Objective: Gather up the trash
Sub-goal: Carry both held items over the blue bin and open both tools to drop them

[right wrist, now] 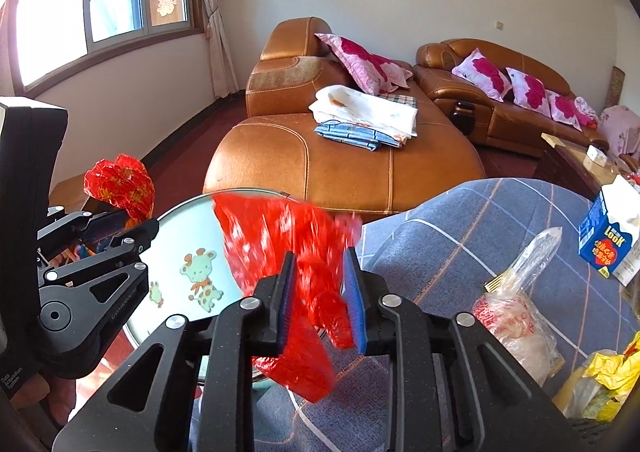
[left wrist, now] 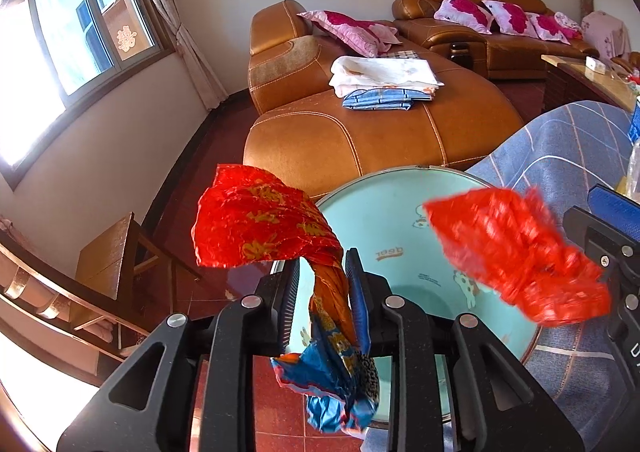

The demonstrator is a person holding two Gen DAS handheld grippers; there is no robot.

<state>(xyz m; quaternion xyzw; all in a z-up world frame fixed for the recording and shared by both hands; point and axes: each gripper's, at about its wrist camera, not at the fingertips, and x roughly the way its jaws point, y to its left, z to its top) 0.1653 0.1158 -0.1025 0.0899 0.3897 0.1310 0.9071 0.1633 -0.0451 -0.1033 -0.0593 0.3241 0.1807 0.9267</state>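
The red plastic bag (left wrist: 516,256) is motion-blurred in both views, and the milk carton (right wrist: 610,232) is cut off by the picture's edge.

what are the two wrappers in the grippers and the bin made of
Left gripper wrapper: looks like glossy metallised foil film, creased and shiny, gold print. Right gripper wrapper: thin translucent red plastic film, though blurred. Bin: probably smooth matte plastic, with a metal-looking rim.

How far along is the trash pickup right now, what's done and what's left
Done: nothing shows inside the light blue bin yet. In hand: the left gripper pinches a twisted red and blue wrapper, and the right gripper holds a red wrapper, both at the bin's rim. Left: on the plaid cloth, a clear plastic bag, a blue carton and yellow wrappers.
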